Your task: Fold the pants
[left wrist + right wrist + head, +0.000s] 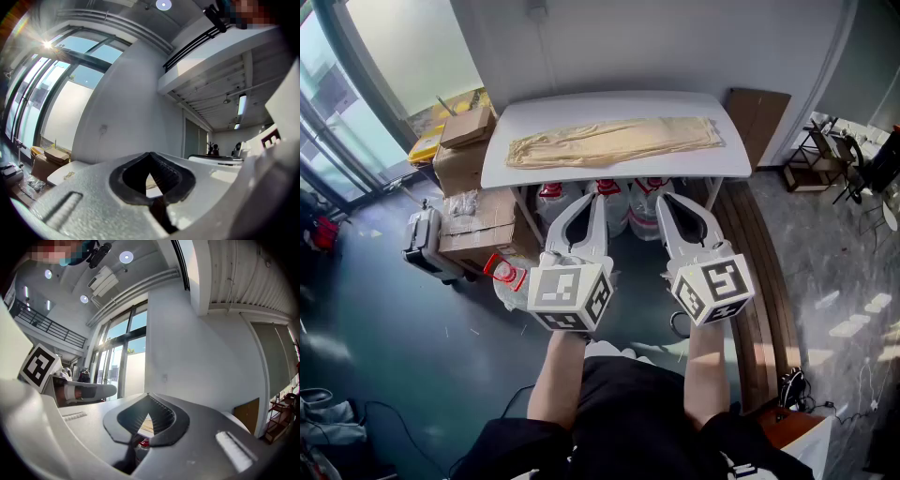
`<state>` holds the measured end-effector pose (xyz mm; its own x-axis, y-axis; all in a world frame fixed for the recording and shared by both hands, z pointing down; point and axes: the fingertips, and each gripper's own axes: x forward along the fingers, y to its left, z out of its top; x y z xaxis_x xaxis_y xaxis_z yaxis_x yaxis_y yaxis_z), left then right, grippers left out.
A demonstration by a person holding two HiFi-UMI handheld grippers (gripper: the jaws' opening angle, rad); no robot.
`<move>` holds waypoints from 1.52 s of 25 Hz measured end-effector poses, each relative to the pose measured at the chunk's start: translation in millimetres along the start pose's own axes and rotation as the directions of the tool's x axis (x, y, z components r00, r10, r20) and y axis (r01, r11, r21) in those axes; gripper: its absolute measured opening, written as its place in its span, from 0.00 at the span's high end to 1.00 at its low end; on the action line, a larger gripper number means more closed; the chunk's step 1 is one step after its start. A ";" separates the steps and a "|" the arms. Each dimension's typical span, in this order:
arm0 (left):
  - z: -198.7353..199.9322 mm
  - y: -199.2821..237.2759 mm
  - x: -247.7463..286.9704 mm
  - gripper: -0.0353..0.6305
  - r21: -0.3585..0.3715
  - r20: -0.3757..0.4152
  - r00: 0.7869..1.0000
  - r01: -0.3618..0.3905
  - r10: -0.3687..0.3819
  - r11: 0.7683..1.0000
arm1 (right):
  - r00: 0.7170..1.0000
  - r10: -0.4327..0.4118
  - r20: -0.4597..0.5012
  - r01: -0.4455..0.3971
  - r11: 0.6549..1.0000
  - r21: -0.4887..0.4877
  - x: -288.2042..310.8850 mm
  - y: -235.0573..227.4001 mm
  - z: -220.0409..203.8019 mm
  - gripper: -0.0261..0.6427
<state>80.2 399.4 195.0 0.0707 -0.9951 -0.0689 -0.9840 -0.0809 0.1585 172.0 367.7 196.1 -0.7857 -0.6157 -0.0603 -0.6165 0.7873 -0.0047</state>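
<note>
Forearms [555, 375]: two bare arms at 6 o'clock in the head view, side by side, each carrying a tool.
Left tool [596, 202]: held level and aimed toward 12 o'clock. Its jaws are pressed together at the tips with nothing between them (the left gripper view shows only a sliver of the far surface through the pad hollow).
Right tool [662, 201]: just beside the left one, also level and aimed at 12 o'clock. Its jaws are pressed together and pinch nothing.
Water jugs [551, 201]: red-capped, standing on the floor under the surface, just past the tool tips.
Surface [675, 169]: white, at 12 o'clock, well apart from both tools.
Pants [614, 141]: beige, lying flat on the surface and stretched from 9 to 3 o'clock, with neither tool touching them.
Cardboard boxes [473, 164]: stacked at 10 o'clock, against the surface's left end.
Wooden board [761, 117]: leaning on the wall at 1 o'clock, beside the surface's right end.
</note>
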 end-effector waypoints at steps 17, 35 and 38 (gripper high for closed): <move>-5.4 4.5 6.6 0.94 -0.015 -0.001 1.000 -0.011 0.011 1.000 | 1.000 -0.013 0.016 0.013 1.000 0.007 5.0 -12.4 -0.1 0.95; 6.0 60.9 78.7 0.94 -0.038 0.025 1.000 -0.015 0.015 0.999 | 0.999 -0.030 0.018 0.031 0.999 -0.020 84.5 -54.4 -4.5 0.95; -8.7 83.0 109.5 0.94 -0.054 0.007 1.000 -0.022 0.022 0.998 | 0.999 -0.041 0.005 0.042 0.999 -0.008 112.9 -70.3 -10.9 0.95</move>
<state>7.6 283.2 209.3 0.0475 -0.9963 -0.0720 -0.9751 -0.0619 0.2131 126.1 242.5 200.6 -0.7592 -0.6476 -0.0651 -0.6490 0.7608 0.0005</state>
